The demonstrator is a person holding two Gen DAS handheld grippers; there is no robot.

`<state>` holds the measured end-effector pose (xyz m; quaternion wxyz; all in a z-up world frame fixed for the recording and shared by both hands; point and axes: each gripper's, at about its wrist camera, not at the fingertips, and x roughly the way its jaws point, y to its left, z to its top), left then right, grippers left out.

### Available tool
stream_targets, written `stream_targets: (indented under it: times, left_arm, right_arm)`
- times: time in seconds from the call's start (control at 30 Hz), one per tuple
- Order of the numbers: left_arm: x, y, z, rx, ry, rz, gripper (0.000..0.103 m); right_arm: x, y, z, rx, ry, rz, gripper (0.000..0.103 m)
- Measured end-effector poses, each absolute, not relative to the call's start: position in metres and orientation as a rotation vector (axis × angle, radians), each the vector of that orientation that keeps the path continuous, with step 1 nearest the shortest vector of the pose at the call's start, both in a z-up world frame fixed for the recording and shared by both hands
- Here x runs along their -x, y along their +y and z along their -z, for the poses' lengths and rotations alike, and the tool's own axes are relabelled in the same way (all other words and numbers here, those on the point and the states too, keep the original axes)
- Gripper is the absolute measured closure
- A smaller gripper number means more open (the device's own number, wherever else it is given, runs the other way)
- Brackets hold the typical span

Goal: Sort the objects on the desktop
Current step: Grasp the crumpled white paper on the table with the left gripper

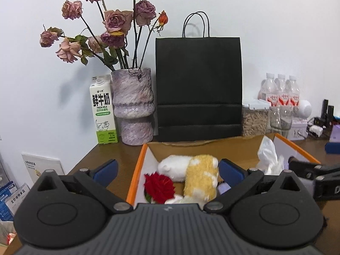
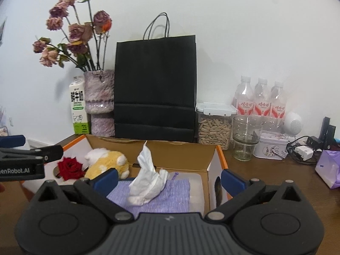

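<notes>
Two grippers hang over the cardboard box (image 2: 180, 148), left gripper (image 1: 167, 170) and right gripper (image 2: 170, 179) both jaws wide apart, nothing between. In the box: red rose (image 2: 70, 167), yellow plush toy (image 2: 108, 161), tissue pack (image 2: 153, 193) with a tissue sticking up. Behind it, black paper bag (image 2: 155, 85), vase (image 2: 99, 104), seed jar (image 2: 214, 125), glass (image 2: 244, 138). Milk carton (image 1: 103, 108) reads "FRESH MILK".

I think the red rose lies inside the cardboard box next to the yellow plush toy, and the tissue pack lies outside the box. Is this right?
Not quite. The red rose does lie in the cardboard box beside the yellow plush toy, but the tissue pack is inside the box too, on the right side. The right wrist view shows it.
</notes>
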<state>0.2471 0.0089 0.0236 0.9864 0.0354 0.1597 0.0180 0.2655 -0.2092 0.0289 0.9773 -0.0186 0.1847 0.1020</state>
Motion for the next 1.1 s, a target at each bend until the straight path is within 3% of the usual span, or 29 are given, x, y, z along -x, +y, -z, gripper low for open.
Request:
stream_targets:
  times: [0.57,1.1]
  left_arm:
    - [-0.186,0.054,0.014,-0.105,0.466,-0.019,0.0]
    - [-0.202,0.051,0.03,-0.075,0.559,0.052,0.0]
  right_arm:
    - [-0.185,-0.218,0.003,0.156,0.473,-0.29,0.0]
    - [-0.227,-0.249,0.032,0.051,0.648,-0.21,0.008]
